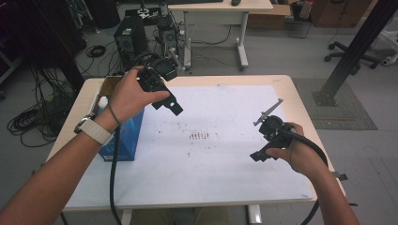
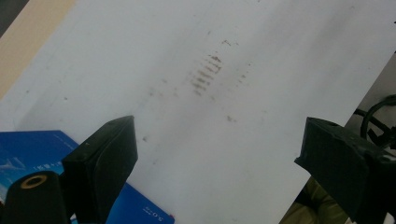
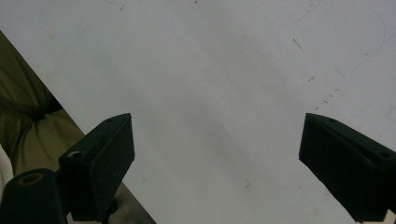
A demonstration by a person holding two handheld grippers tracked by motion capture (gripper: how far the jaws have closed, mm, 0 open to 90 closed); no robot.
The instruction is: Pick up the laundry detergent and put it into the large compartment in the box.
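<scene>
Left gripper (image 1: 162,91): black body, black jaws; right gripper (image 1: 267,140): black likewise, with a grey three-cornered plate on top and a black cable; box (image 1: 119,136) at the worktop's left edge: bright blue, small white print on its face; bottle cap (image 1: 102,101) behind it: white; sheet (image 1: 211,159) covering the worktop: white, speckled with brown marks, including a cluster of short parallel brown strokes near its middle; worktop (image 1: 300,108) rim: pale beige wood tone; watch strap (image 1: 96,131) on the left wrist: cream-white.
</scene>
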